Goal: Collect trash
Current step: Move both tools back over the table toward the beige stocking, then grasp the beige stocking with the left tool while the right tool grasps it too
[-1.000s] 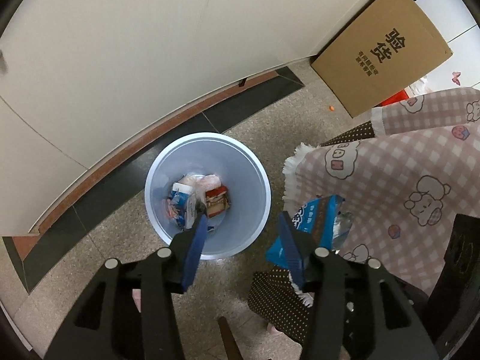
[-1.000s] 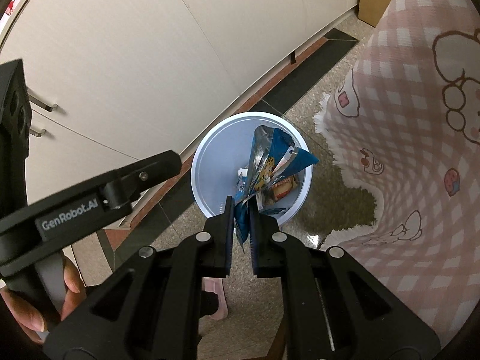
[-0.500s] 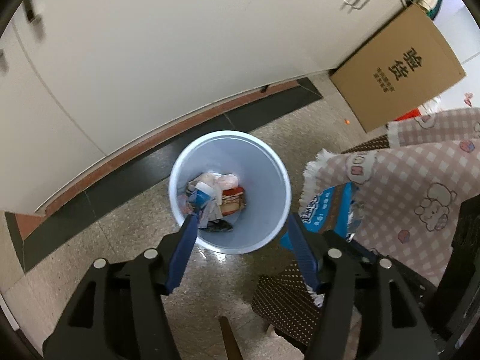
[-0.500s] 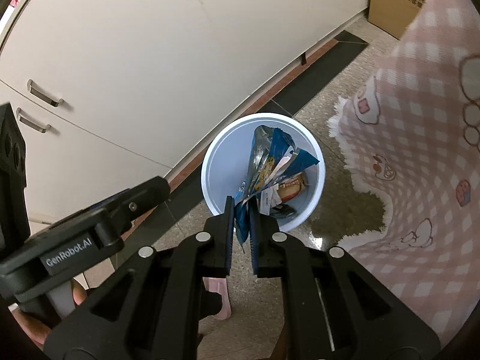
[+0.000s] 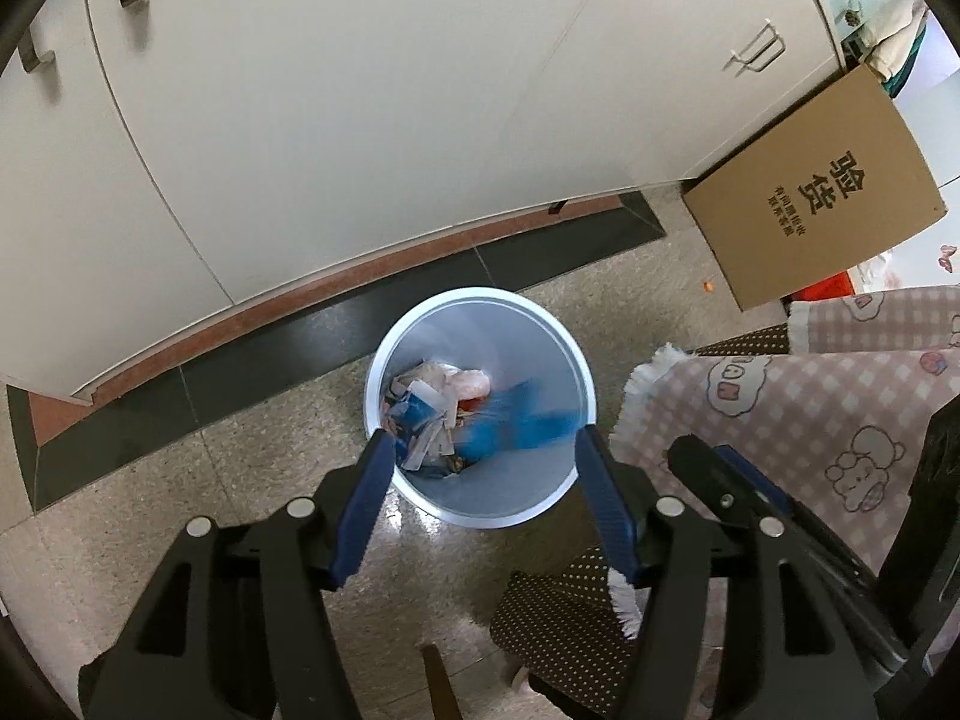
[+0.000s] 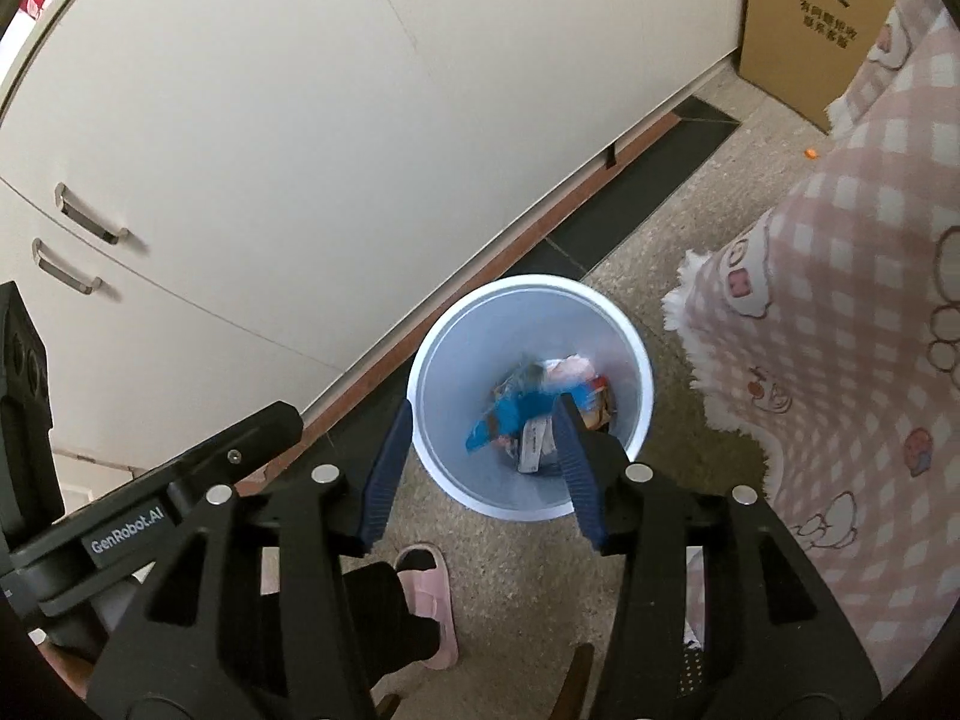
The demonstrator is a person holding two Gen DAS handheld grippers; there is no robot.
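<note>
Wrapper (image 6: pixel 507 414), blue and blurred, sits inside the white bin (image 6: pixel 642 372) atop other trash. Right gripper (image 6: pixel 480 450) jaws apart, holding nothing; left gripper (image 5: pixel 483 468) jaws apart too, both above bin.

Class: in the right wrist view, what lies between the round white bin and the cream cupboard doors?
A bare strip of floor: speckled tile, a dark band, then a reddish skirting line below the doors. The bin stands clear.

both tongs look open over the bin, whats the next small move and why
Probably lift the right tongs away from the white bin. They stand open and empty, and the blue wrapper is already inside the bin, blurred among the other trash, so this drop looks finished.
</note>
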